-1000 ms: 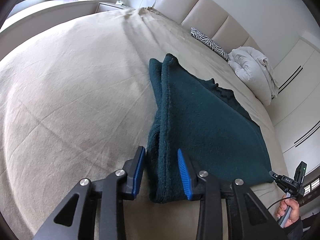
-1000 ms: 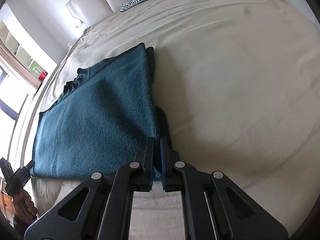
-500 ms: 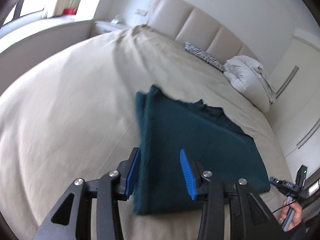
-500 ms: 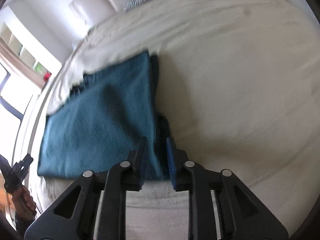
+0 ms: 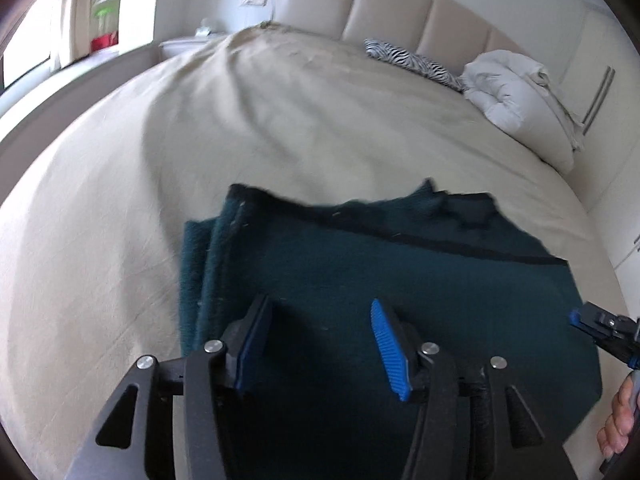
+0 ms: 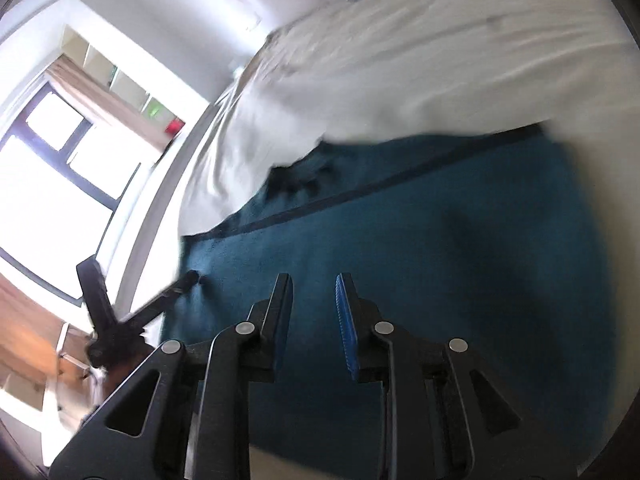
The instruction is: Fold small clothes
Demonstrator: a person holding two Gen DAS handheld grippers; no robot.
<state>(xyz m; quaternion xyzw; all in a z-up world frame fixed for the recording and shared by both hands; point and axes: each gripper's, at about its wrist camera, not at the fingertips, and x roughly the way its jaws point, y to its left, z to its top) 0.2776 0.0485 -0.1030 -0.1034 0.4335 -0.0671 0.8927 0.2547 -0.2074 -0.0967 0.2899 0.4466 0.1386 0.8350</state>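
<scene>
A dark teal garment lies folded flat on the beige bed, with a doubled edge at its left. My left gripper hovers over its near part with the jaws opening. The cloth lies below the blue pads, not pinched between them. In the right wrist view the same garment fills the middle. My right gripper hangs above it, open by a narrow gap with nothing gripped. Each gripper shows in the other's view: the right one at the garment's right corner, the left one at its left corner.
A padded headboard stands at the far end, with a zebra-print pillow and a bunched white duvet before it. A nightstand is at far left. A window and shelves lie beyond the bed's left side.
Both grippers have let go of the garment's near edge and swung inward over its middle. The left jaws have widened and the right jaws have parted. The garment now lies flat.
</scene>
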